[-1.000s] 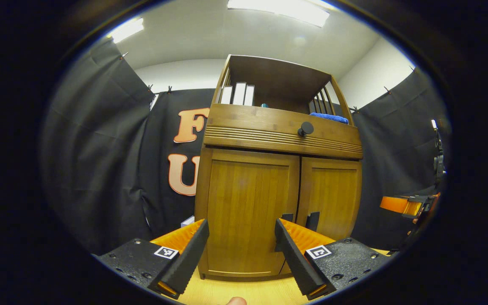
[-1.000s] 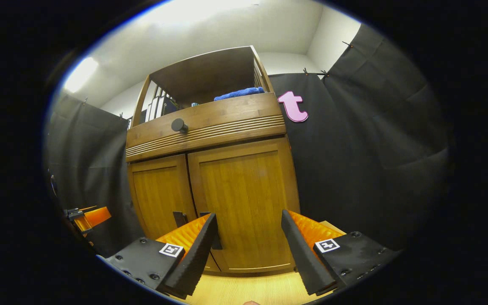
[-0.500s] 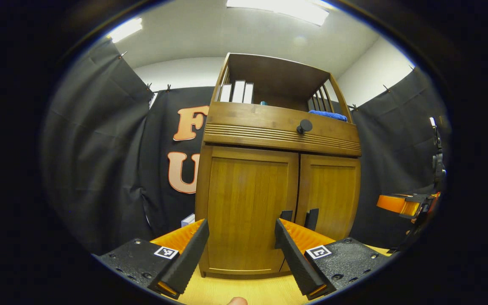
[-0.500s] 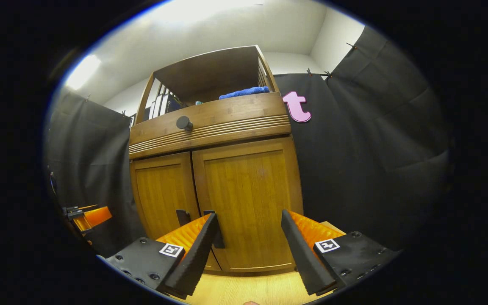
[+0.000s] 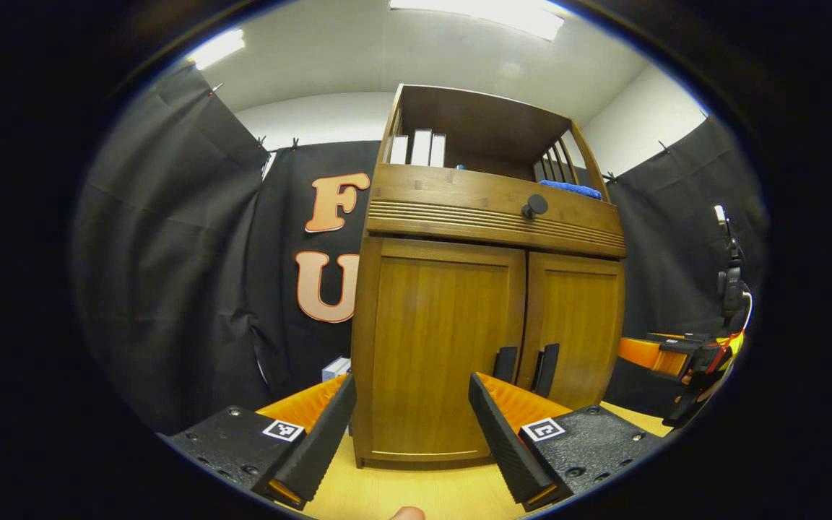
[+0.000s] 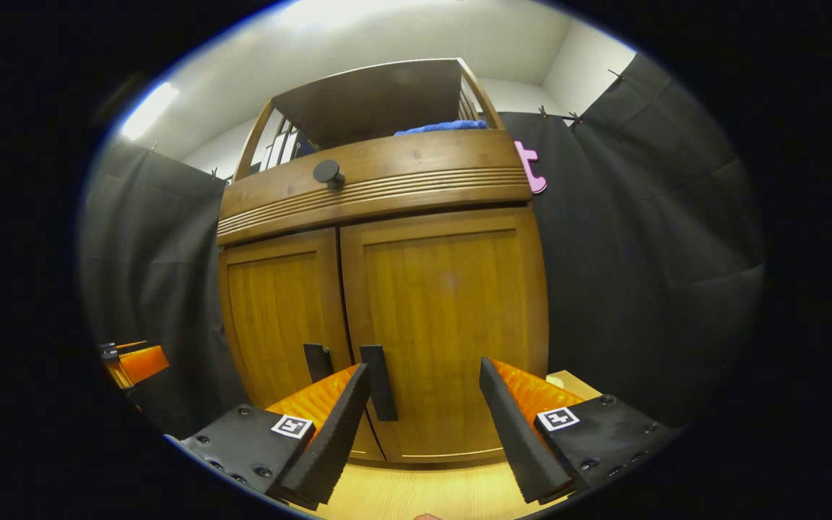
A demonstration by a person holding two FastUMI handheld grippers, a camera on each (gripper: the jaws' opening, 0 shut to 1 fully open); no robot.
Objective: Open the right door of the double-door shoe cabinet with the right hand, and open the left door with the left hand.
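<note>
Nearer now, right hand-held gripper [image 6: 423,426] faces right door [image 6: 452,332].

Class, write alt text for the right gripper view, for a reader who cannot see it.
An open right gripper faces a brown wooden shoe cabinet with both doors shut, the two dark bar handles just ahead of its fingers. Above the doors are a drawer with a round dark knob and a folded blue cloth.

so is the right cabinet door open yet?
Shut. The right door sits flush with the left door, only a thin seam between them. The right gripper is open, its handle not yet gripped.
</note>
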